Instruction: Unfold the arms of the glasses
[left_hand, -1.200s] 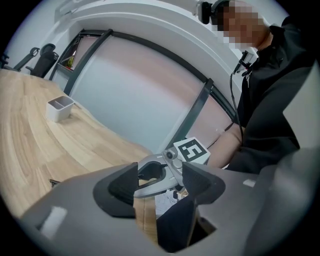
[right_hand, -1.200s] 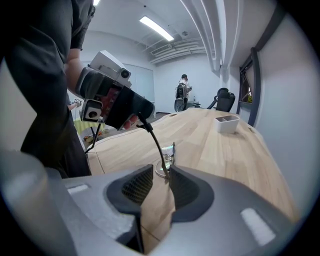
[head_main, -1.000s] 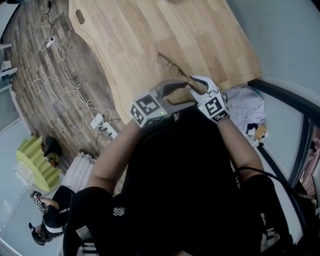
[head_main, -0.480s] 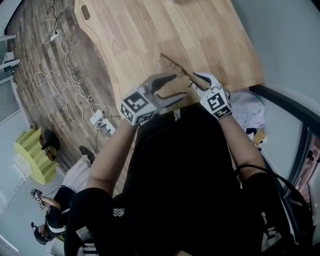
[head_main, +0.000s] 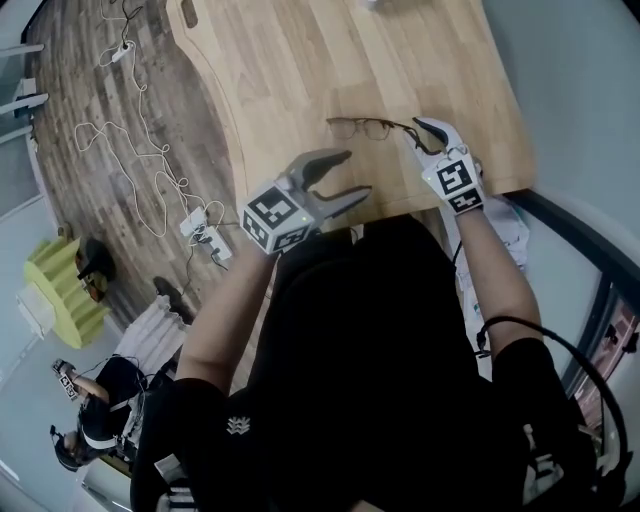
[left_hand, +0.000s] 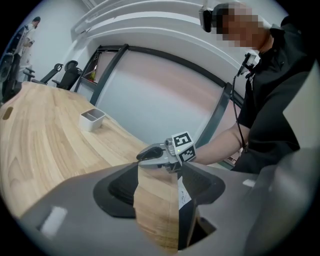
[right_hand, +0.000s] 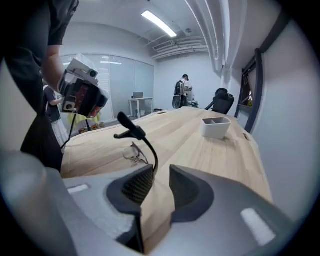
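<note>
Thin dark-framed glasses (head_main: 365, 127) lie on the wooden table (head_main: 290, 60) near its front edge. My right gripper (head_main: 428, 132) sits at their right end. In the right gripper view one lens (right_hand: 134, 152) rests on the wood, and a black arm (right_hand: 145, 142) rises from the tip of the left finger (right_hand: 142, 182) and curves up to its thick end. A gap shows between the jaws of the right gripper (right_hand: 161, 170), and the arm lies against that one finger only. My left gripper (head_main: 355, 173) hovers over the front edge, open and empty, and looks at the right gripper (left_hand: 167, 152).
A small white tray (right_hand: 216, 126) stands farther along the table, also in the left gripper view (left_hand: 92, 119). Cables and a power strip (head_main: 200, 240) lie on the floor to the left. The table's front edge runs just below both grippers. Office chairs and a person stand far back.
My right gripper has moved right along the front edge. The glasses, which slanted before, now lie level across the picture. The left gripper has drifted slightly and stays open.
</note>
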